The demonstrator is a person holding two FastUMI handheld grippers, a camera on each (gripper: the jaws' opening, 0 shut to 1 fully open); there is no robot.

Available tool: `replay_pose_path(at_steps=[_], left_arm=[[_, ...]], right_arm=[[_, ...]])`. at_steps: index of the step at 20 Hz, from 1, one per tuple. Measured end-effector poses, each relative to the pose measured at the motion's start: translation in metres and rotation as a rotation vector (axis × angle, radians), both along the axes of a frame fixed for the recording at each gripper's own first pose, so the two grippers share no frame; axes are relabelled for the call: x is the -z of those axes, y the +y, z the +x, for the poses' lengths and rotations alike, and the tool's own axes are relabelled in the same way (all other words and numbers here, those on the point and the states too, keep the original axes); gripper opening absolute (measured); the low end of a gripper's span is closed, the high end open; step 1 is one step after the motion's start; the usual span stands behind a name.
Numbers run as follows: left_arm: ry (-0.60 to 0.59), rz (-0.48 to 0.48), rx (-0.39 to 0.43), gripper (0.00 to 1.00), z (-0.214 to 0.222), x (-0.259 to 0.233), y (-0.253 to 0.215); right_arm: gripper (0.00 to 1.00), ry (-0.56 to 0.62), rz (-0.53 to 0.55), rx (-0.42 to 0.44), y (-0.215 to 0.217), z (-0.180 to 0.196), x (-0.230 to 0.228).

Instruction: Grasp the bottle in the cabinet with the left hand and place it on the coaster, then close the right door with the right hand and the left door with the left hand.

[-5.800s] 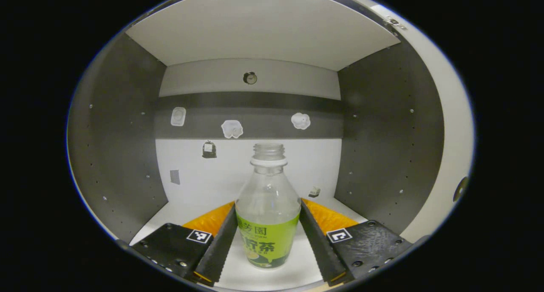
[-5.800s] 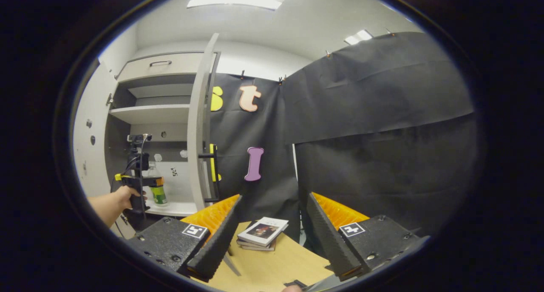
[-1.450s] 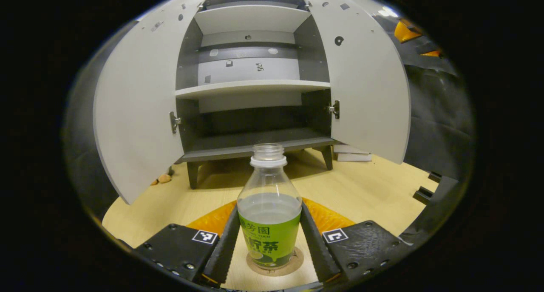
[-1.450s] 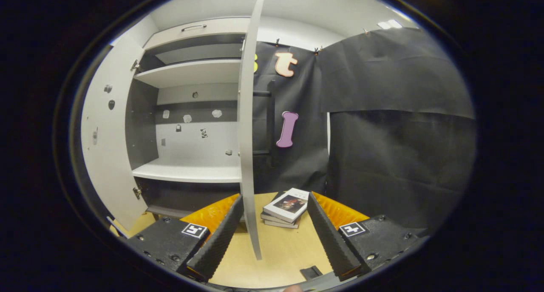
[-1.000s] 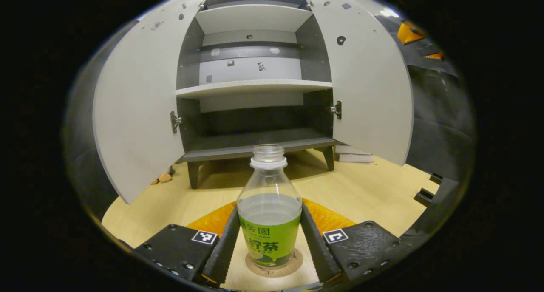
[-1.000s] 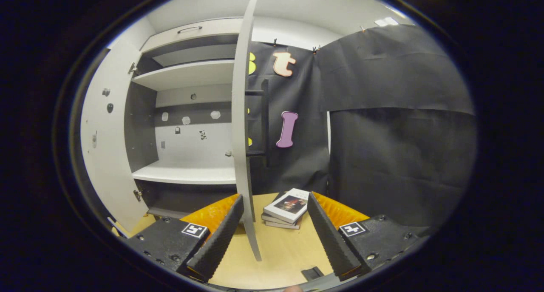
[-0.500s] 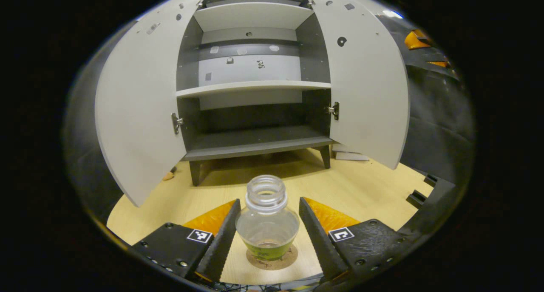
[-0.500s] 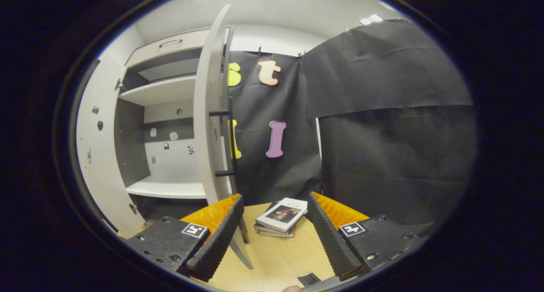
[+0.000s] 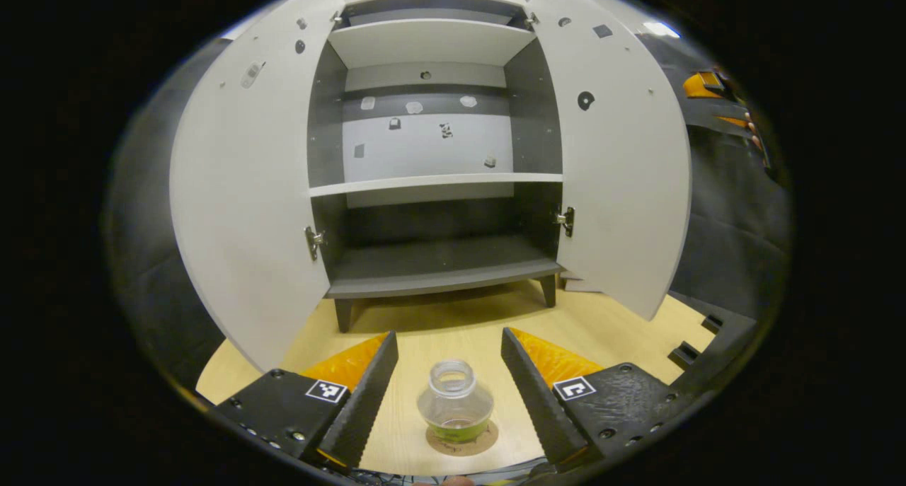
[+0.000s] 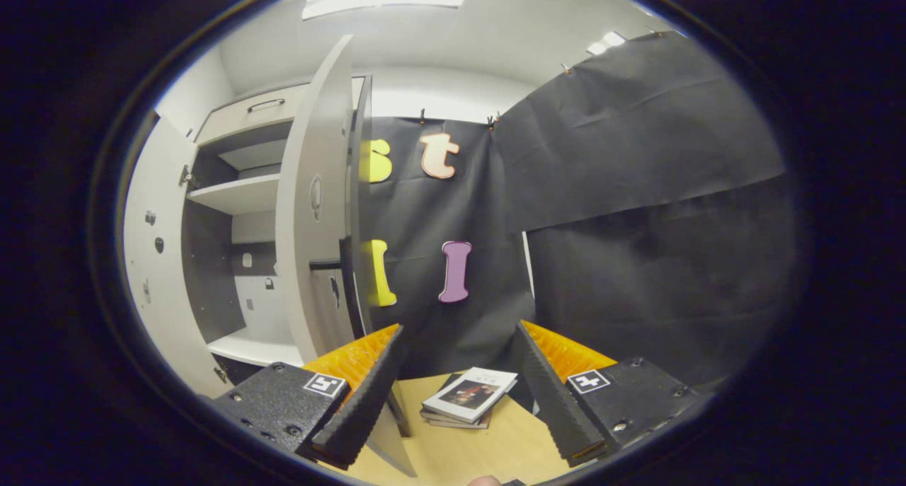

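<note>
Standing upright on cork coaster [image 9: 479,443], uncapped green-label bottle [image 9: 455,407] sits between left tool [image 9: 449,384] fingers, spread apart, no contact; label unreadable. Right tool [image 10: 459,380] spread wide nr right door [image 10: 313,231].

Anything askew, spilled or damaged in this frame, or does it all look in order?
Nothing stands out. The bottle stands upright on the coaster, capless, with no spill on the table. The open left gripper is clear of it. Both cabinet doors stand open, and the books lie stacked.
</note>
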State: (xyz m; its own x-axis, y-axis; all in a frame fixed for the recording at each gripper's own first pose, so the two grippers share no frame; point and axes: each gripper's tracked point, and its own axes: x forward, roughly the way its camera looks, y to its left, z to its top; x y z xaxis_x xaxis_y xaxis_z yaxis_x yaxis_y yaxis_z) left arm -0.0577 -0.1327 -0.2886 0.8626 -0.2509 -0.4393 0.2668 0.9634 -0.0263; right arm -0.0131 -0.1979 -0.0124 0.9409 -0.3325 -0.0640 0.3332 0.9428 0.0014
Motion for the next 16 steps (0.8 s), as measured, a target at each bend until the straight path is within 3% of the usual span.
replay_pose_path(at_steps=[4,6,13,14,16], left_arm=[[-0.011,0.009,-0.024,0.90,0.008,-0.024,0.010],[-0.026,0.011,-0.043,0.98,0.013,-0.038,0.017],[-0.077,-0.007,-0.133,0.98,0.026,-0.084,0.047],[-0.082,-0.003,-0.148,0.98,0.028,-0.088,0.054],[-0.089,0.004,-0.170,0.98,0.032,-0.096,0.066]], right_arm=[[0.99,0.014,0.067,-0.046,0.005,0.022,0.005],[0.99,0.010,0.052,-0.060,0.005,0.030,0.003],[0.94,0.004,0.082,-0.120,0.006,0.041,-0.002],[0.98,0.008,0.087,-0.128,0.006,0.042,-0.002],[0.94,0.016,0.083,-0.138,0.006,0.043,-0.002]])
